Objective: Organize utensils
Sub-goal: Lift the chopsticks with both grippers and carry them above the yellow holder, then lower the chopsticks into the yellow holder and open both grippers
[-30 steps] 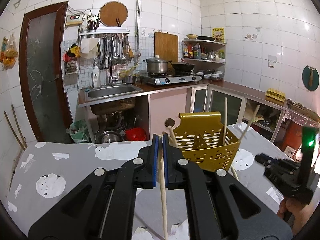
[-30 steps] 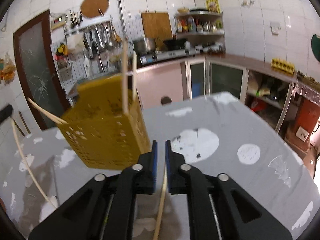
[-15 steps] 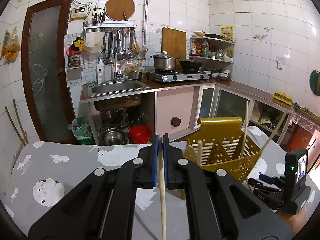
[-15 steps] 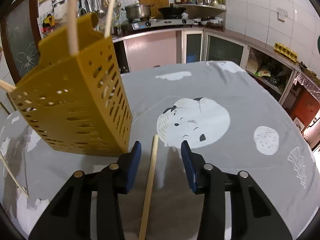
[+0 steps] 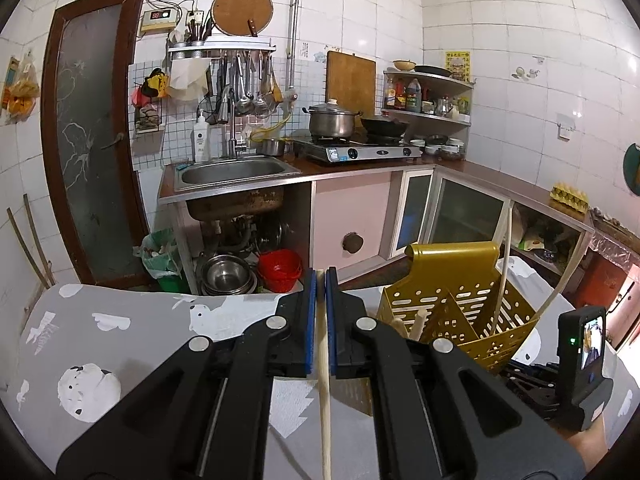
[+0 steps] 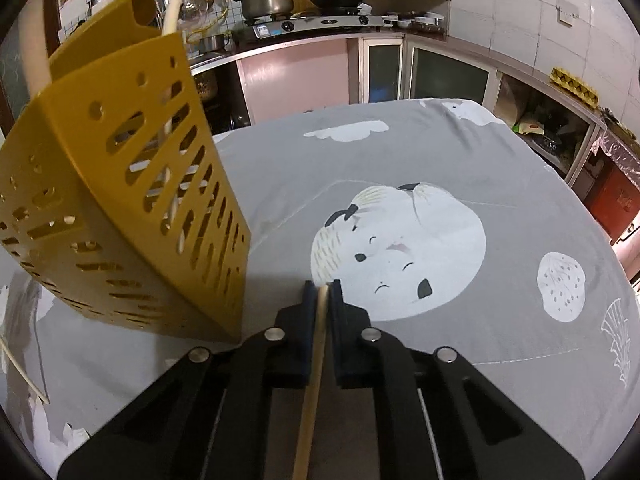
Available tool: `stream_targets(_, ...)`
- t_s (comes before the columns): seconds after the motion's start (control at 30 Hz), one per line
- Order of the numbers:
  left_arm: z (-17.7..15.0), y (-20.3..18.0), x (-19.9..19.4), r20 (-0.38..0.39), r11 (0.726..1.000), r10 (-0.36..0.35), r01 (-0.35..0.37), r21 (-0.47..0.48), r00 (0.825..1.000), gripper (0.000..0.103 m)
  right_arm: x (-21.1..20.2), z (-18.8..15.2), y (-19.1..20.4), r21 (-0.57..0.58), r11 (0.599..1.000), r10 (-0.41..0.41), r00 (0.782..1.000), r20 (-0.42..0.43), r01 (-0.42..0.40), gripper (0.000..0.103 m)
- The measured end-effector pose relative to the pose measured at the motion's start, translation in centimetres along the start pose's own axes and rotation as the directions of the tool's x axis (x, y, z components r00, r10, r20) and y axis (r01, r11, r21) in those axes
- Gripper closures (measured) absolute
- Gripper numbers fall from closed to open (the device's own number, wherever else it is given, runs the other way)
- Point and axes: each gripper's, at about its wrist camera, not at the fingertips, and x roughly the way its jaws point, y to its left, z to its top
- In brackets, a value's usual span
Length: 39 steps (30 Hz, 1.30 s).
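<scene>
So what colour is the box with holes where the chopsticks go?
Mustard yellow holder, best seen in the right wrist view.

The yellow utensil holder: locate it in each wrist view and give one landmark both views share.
Left wrist: holder sits right of centre, beyond the left gripper.
Right wrist: holder fills the left side, tilted, beside the right gripper.
Shared landmark: the steel pot on the stove.

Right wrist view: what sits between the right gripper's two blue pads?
A chopstick, clamped by the right gripper, which has just been closing; seen in the right wrist view.
</scene>
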Motion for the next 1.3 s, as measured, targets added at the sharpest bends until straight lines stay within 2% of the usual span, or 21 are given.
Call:
stream_targets(0.2,0.2,-0.1,0.0,0.005,1.000,-0.005,0.005,0.005,1.000,0.099,-1.9,-0.1,-0.2,0.010,1.000,0.007,0.999,0.053,-0.007,0.096)
stream_targets(0.3,0.3,-0.2,-0.2,0.011,1.000,-0.007,0.006,0.009,1.000,0.099,-3.8,0.3,-1.0,0.035,0.999,0.025,0.994,0.109,-0.029,0.097)
stream_targets(0.5,0.4,-0.7,-1.1,0.027,1.000,-0.014,0.014,0.016,1.000,0.099,-8.0,0.9,-1.7,0.042,0.997,0.055,0.971,0.235,-0.067,0.097)
stream_targets(0.73,0.6,-1.2,-2.7,0.053,0.999,-0.015,0.013,0.033,0.999,0.099,-12.8,1.9,-1.1,0.009,0.993,0.104,0.929,0.356,-0.114,0.097)
stream_targets(0.97,1.2,-1.4,-4.7,0.079,0.999,-0.026,0.023,0.033,0.997,0.099,-16.5,2.5,-0.7,-0.030,0.991,0.132,0.889,0.438,-0.132,0.097)
stream_targets(1.13,1.4,-1.9,-6.1,0.099,0.999,-0.036,0.032,0.043,0.994,0.099,-19.1,1.8,0.0,-0.062,0.990,0.137,0.845,0.517,-0.123,0.097)
stream_targets(1.3,1.8,-2.3,-7.4,0.114,0.998,-0.042,0.036,0.051,0.993,0.099,-20.6,1.7,0.3,-0.075,0.988,0.153,0.813,0.561,-0.134,0.097)
